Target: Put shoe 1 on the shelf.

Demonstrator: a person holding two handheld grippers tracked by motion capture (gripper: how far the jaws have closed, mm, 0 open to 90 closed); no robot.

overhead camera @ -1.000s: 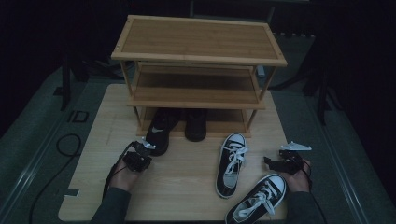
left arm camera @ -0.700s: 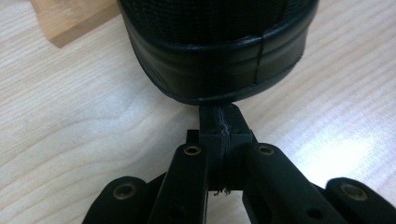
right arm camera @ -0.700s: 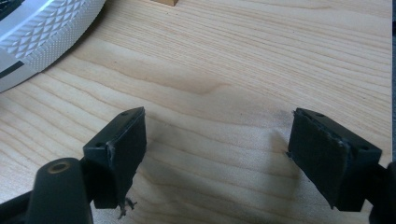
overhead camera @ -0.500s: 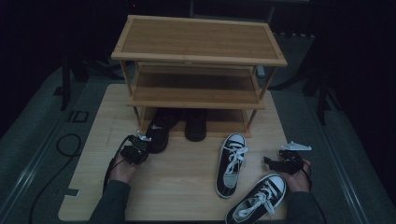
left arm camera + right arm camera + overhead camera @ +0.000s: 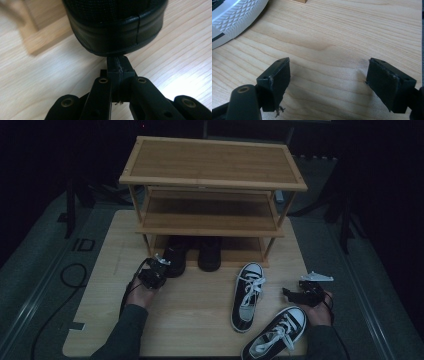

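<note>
High view: two black-and-white sneakers seen nearest on wooden board (image 5: 200, 315), one (image 5: 276, 332) at front edge, other (image 5: 247, 290) just beyond. Right gripper (image 5: 289, 292) held low at right of both, jaws spread wide with nothing between. Left gripper (image 5: 161, 265) positioned at heel of left black shoe (image 5: 174, 256), jaws pressed together, tips touching heel. Second black shoe (image 5: 209, 254) lodged alongside, both under bottom tier of bamboo shoe rack (image 5: 212, 180) at far end.

Dark studio; shoe rack (image 5: 212, 180), cables (image 5: 70, 275)
</note>
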